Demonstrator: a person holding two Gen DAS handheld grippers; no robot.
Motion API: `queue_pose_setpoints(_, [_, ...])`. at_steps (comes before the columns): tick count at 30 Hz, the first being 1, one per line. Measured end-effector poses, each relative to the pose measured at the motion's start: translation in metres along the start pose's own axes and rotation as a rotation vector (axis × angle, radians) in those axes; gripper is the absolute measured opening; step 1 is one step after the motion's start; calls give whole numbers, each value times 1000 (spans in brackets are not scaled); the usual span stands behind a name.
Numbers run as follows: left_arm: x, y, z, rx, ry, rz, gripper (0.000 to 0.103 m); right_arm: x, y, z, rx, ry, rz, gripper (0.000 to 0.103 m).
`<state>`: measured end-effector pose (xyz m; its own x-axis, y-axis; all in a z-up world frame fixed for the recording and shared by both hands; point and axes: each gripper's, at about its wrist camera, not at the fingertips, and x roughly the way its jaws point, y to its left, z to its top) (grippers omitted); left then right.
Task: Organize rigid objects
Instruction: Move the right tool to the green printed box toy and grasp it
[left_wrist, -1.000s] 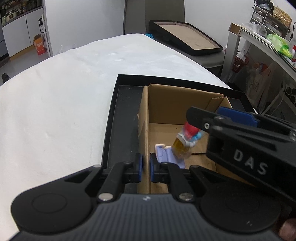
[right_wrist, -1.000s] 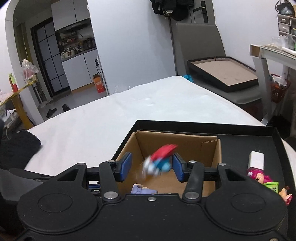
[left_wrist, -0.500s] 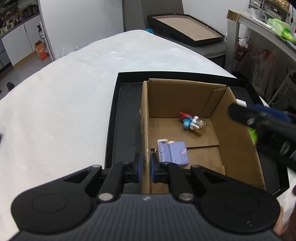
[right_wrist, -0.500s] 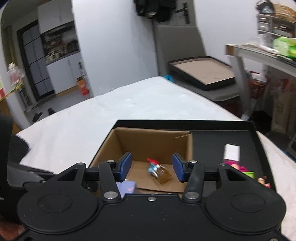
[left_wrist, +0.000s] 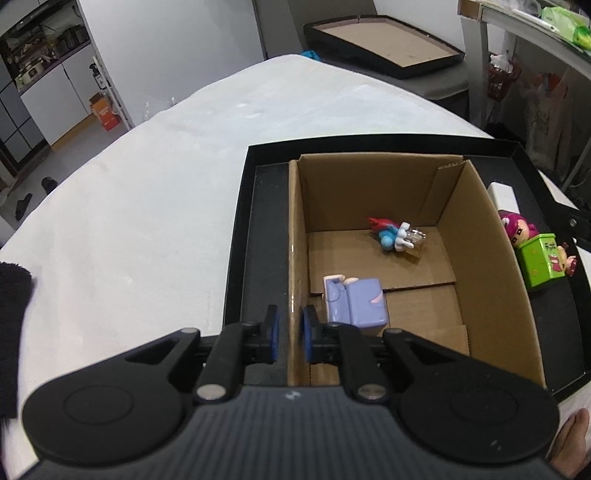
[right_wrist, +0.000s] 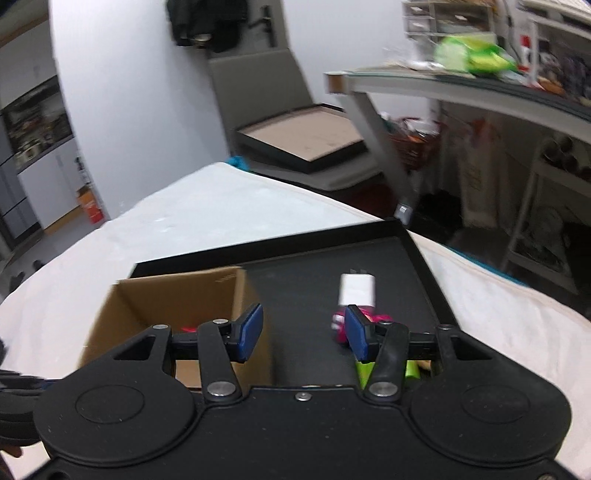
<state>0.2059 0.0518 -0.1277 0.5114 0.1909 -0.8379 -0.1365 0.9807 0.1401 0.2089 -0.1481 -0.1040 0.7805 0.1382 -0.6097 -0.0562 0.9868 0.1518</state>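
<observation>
A cardboard box (left_wrist: 480, 295) stands in a black tray (left_wrist: 240, 240). On the box floor lie a blue and red figure (left_wrist: 395, 234) and a purple block toy (left_wrist: 354, 301). My left gripper (left_wrist: 290, 334) straddles the box's left wall. Its jaws are opening, and a thin gap shows on each side of the wall. My right gripper (right_wrist: 303, 332) is open and empty over the tray (right_wrist: 417, 258), to the right of the box (right_wrist: 177, 299). Just beyond its right finger lie a white charger (right_wrist: 358, 291), a pink figure (right_wrist: 380, 317) and a green box (right_wrist: 364, 373).
The charger (left_wrist: 502, 195), pink figure (left_wrist: 515, 225) and green box (left_wrist: 541, 264) lie in the tray's right strip. The tray sits on a white-covered table (left_wrist: 147, 221). Beyond the table are a chair holding a second tray (left_wrist: 384, 44) and a cluttered shelf (right_wrist: 480, 77).
The blue and red figure left my right gripper and now lies in the box. The right gripper swung right, out of the box. The left pads have eased slightly apart.
</observation>
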Motion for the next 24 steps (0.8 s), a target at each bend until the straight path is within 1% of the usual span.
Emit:
queue_pose_setpoints(1, [2,-1,1,2,11,6,20,3,-5,-1,13,8,-16,51])
queue_pose_setpoints(2, [3,-2,1,3,20,17,28,5,-9,-3,21,14,-30,51])
queue_pose_setpoints(3, [4,-3,1,2,24,32,33,8,-13,-4,30,22,-43,51])
queue_pose_setpoints(5, [4,-5,2,4,21,53,49,12,-20,-6,39,32,-60,52])
queue_pose_setpoints(6, [5,-6,3,5,21,66,51,15,-23,-6,39,37,-67,54])
queue_pose_setpoints(8, [5,-8,5,7,20,87,58,21,-28,-8,37,51,-82,55])
queue_pose_setpoints(11, [5,-12,8,21,18,119,64,32,-35,-13,34,84,-88,55])
queue_pose_setpoints(13, [5,-14,10,31,15,137,67,40,-38,-17,31,109,-95,55])
queue_pose_setpoints(15, [6,-16,12,35,17,147,68,48,-39,-21,14,129,-117,55])
queue_pose_setpoints(18, [8,-20,14,43,23,158,68,55,-36,-25,-15,150,-119,55])
queue_pose_setpoints(22, [7,-23,16,52,25,167,68,66,-26,-31,-113,162,-138,56])
queue_pose_setpoints(24, [6,-24,18,57,25,172,68,74,-23,-34,-165,170,-167,56])
